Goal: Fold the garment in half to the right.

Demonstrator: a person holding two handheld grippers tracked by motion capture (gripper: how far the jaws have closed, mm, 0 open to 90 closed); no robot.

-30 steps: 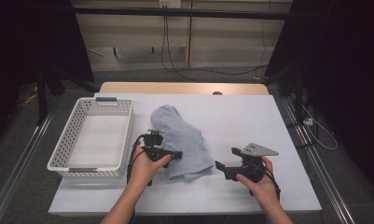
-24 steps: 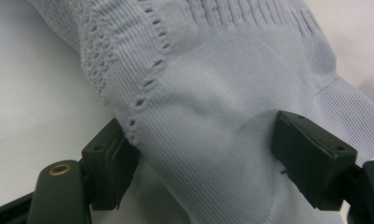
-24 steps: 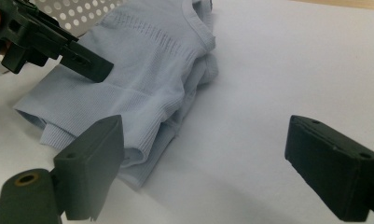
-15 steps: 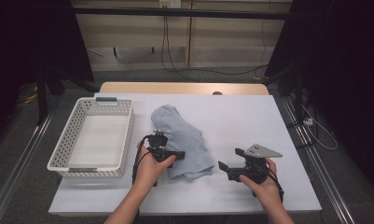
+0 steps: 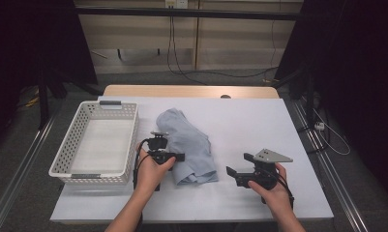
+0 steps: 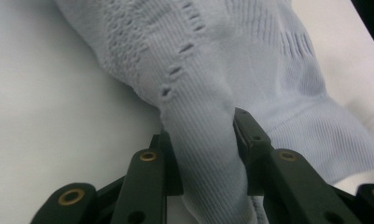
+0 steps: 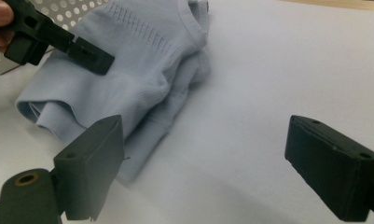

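Observation:
A light blue knitted garment lies crumpled on the white table, right of the basket. My left gripper is at the garment's near left edge. In the left gripper view its jaws have just been closing, and they now pinch a raised fold of the garment between the pads. My right gripper rests near the front edge, right of the garment and apart from it. In the right gripper view its jaws stand wide open over bare table, facing the garment and the left gripper.
A white perforated basket stands at the table's left with nothing visible in it. Bare tabletop stretches to the right of the garment and behind it. Cables hang over the dark floor beyond the far edge.
The left gripper has edged right onto the garment's side and its jaws have closed on a fold. The right gripper has stayed where it was.

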